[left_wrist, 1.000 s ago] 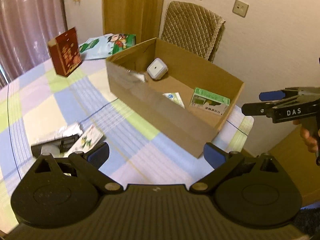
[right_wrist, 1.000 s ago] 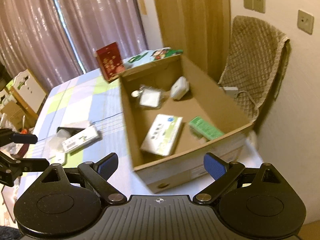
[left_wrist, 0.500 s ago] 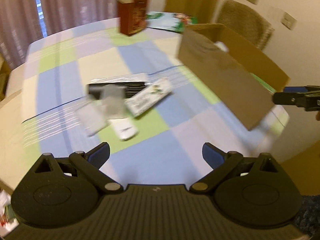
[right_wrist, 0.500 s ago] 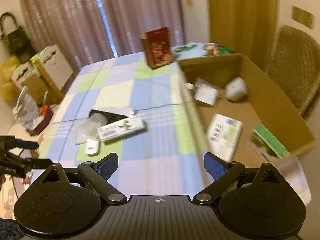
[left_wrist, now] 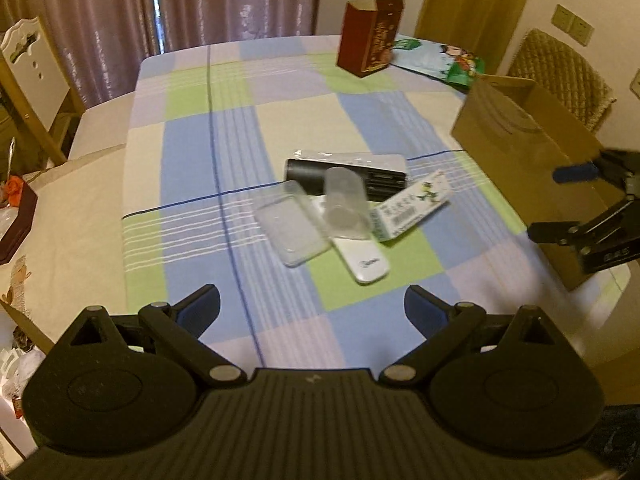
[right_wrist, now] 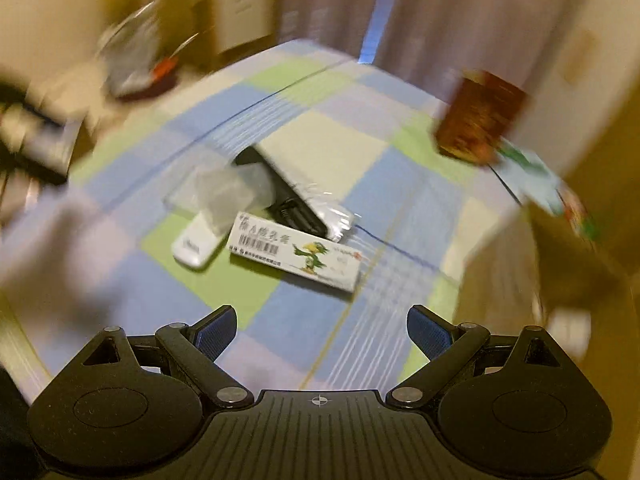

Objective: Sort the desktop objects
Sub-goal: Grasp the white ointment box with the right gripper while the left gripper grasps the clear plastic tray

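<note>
A small heap lies mid-table: a long white box with a green bird print (left_wrist: 414,204) (right_wrist: 296,256), a white remote (left_wrist: 362,258) (right_wrist: 196,242), clear plastic cases (left_wrist: 294,228) (right_wrist: 216,194) and a black device in clear wrap (left_wrist: 346,174) (right_wrist: 296,204). My left gripper (left_wrist: 312,312) is open and empty, above the table's near side. My right gripper (right_wrist: 320,330) is open and empty, close above the white box; it also shows in the left wrist view (left_wrist: 576,204). The cardboard box (left_wrist: 528,160) stands at the right.
A dark red carton (left_wrist: 370,38) (right_wrist: 480,120) stands at the table's far side beside a green and white bag (left_wrist: 440,62). A padded chair (left_wrist: 560,76) is behind the cardboard box. A white cabinet (left_wrist: 32,64) stands left of the checked tablecloth (left_wrist: 200,160).
Both grippers have swung left, away from the cardboard box, toward the heap. The right gripper has dropped close to the white box and is still moving fast. Both stayed open.
</note>
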The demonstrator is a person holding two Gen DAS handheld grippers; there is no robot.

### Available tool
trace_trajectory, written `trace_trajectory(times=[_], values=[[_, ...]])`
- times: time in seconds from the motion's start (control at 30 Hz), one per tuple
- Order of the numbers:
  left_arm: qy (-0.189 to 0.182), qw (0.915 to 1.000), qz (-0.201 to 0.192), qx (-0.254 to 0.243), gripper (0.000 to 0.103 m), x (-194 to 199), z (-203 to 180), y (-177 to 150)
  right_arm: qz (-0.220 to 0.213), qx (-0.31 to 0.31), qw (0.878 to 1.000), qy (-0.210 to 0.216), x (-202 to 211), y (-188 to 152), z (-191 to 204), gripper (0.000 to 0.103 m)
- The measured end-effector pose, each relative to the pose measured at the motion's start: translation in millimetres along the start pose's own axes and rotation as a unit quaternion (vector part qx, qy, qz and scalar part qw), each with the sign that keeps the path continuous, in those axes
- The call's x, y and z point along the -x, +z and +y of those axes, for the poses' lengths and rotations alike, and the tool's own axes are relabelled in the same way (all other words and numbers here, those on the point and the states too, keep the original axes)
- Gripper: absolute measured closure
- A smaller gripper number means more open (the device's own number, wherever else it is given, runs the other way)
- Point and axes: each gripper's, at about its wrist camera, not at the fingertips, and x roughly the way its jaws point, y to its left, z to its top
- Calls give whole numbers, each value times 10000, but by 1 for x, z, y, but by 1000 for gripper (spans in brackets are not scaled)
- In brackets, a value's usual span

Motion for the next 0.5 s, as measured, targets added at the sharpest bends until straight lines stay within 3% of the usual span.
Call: trace_trajectory(times=[0.17,0.2,0.27,0.43,0.47,0.5], values=[[99,9997,91,204,7,-11,16,4,-21,1468,9888,286,-52,8,11,12],[121,9995,114,251,7,-14,19,5,-23,1693,9850,339,-61,9,11,26],[154,9992,151,347,7,-18,24,6,59,2091,9770,413,-81,12,13,33],[232,9978,241,568,7,-26,35,8,140,2589,9639,610,-112,14,9,33],[234,9976,262,602,7,-28,37,8,187,2635,9622,655,-116,15,8,48],[231,9973,285,632,7,-31,39,9,304,2581,9631,705,-119,17,5,51]])
